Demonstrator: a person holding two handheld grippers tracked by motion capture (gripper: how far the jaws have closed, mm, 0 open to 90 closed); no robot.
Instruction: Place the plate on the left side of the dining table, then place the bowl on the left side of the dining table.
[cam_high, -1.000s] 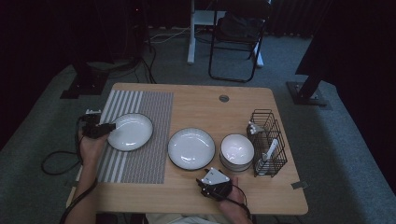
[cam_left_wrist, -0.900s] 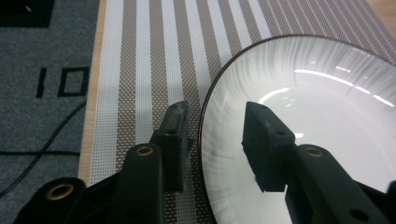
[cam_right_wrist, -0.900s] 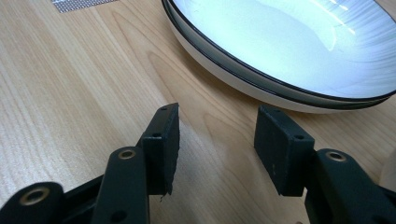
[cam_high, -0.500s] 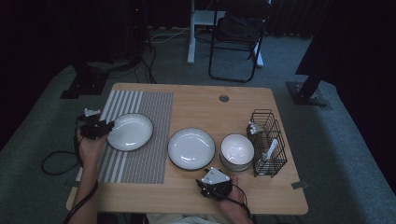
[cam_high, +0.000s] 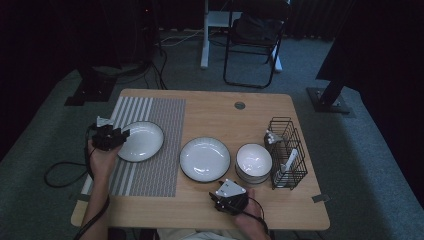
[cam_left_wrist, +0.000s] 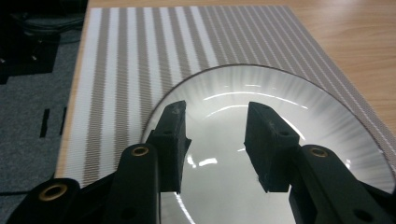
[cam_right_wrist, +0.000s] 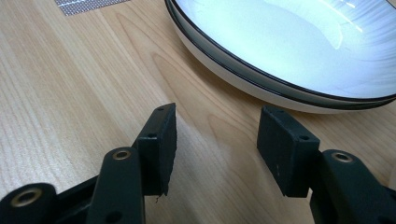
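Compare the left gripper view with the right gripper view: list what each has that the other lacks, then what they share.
Left gripper view: the striped placemat, the plate on the placemat under the left gripper, whose jaws have just been opening with nothing clamped between them, and grey carpet beyond the table edge.

Right gripper view: stacked plates on bare wood ahead of the right gripper, jaws open and empty; a placemat corner sits top left.

Shared: black jaws, the wooden table, white dark-rimmed dishware.
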